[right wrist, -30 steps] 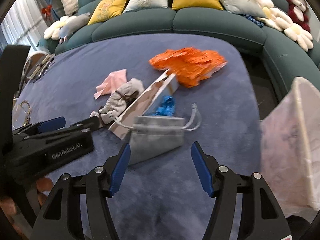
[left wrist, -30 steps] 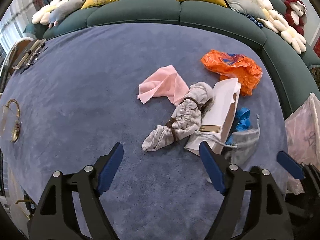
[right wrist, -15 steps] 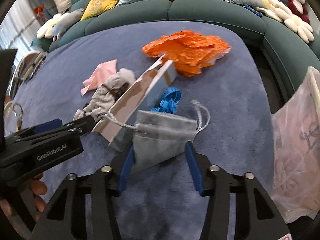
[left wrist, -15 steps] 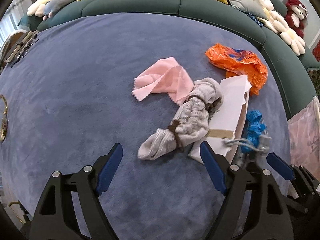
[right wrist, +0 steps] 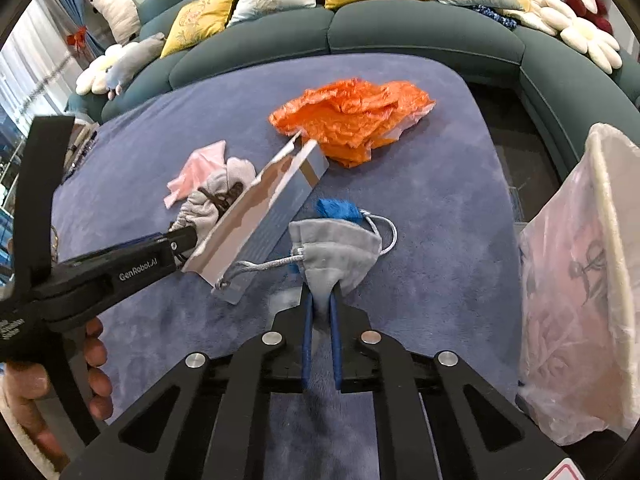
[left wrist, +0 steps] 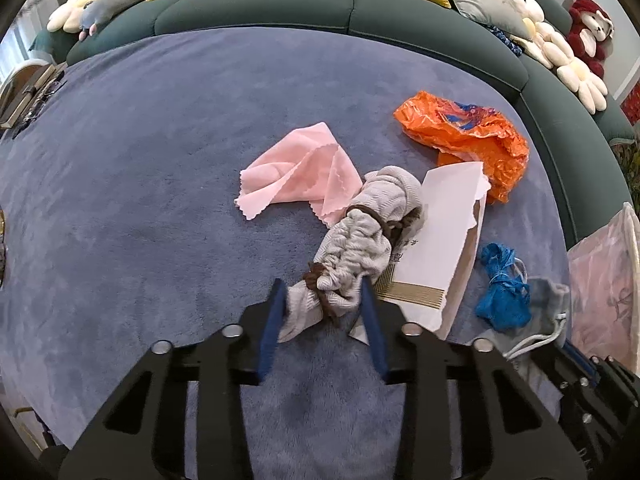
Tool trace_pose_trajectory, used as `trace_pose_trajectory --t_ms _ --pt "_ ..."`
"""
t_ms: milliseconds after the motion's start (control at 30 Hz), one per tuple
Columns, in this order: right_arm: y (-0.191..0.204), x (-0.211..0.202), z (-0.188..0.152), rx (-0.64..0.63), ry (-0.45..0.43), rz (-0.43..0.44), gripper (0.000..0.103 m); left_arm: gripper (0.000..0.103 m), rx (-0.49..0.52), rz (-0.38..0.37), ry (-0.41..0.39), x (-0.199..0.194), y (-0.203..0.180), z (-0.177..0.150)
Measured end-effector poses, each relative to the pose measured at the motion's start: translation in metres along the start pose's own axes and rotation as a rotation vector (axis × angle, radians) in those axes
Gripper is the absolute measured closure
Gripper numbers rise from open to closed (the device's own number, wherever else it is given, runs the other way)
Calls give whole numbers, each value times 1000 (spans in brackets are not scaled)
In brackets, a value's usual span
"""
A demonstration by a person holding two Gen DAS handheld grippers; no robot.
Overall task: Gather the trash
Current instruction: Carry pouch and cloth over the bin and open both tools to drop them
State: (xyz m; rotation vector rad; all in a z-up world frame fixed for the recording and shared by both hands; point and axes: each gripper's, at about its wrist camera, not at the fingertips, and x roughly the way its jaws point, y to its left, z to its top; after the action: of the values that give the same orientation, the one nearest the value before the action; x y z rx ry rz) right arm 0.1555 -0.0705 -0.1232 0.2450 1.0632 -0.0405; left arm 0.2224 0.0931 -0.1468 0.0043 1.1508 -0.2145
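Both grippers have closed since a second ago: the left gripper [left wrist: 323, 294] now clamps the grey knit bundle [left wrist: 360, 240] mid-carpet [left wrist: 140, 200], while the right gripper [right wrist: 320, 300] pinches the grey drawstring pouch [right wrist: 336, 248]. Only the right view shows the lined trash bin [right wrist: 580, 280] at the carpet's right edge in full.
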Motion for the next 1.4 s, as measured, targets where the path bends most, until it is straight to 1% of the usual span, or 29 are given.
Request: trace_pose_trajectory --t_ms 167,333,533,700,967,1200,1400 --pt "-2 -22 3 8 -47 12 95 79 -24 1 -30 -20 -1 -2" --pt "-6 -48 6 16 -99 22 95 82 -33 -7 -62 -45 -5 -6" --pt "-14 -80 10 28 -164 25 95 85 -10 -23 -105 -78 -26 -7" --pt "-29 -104 8 50 -211 17 95 86 43 -50 -147 -106 -62 -8" --pt "-72 -143 -3 119 -285 -16 95 86 157 -118 -188 -134 -143 -14" --pt "-126 -169 -16 202 -331 -70 95 86 258 -173 -195 -140 -211 -25" --pt "-175 -182 -26 274 -353 -131 95 86 333 -208 -178 -133 -263 -34"
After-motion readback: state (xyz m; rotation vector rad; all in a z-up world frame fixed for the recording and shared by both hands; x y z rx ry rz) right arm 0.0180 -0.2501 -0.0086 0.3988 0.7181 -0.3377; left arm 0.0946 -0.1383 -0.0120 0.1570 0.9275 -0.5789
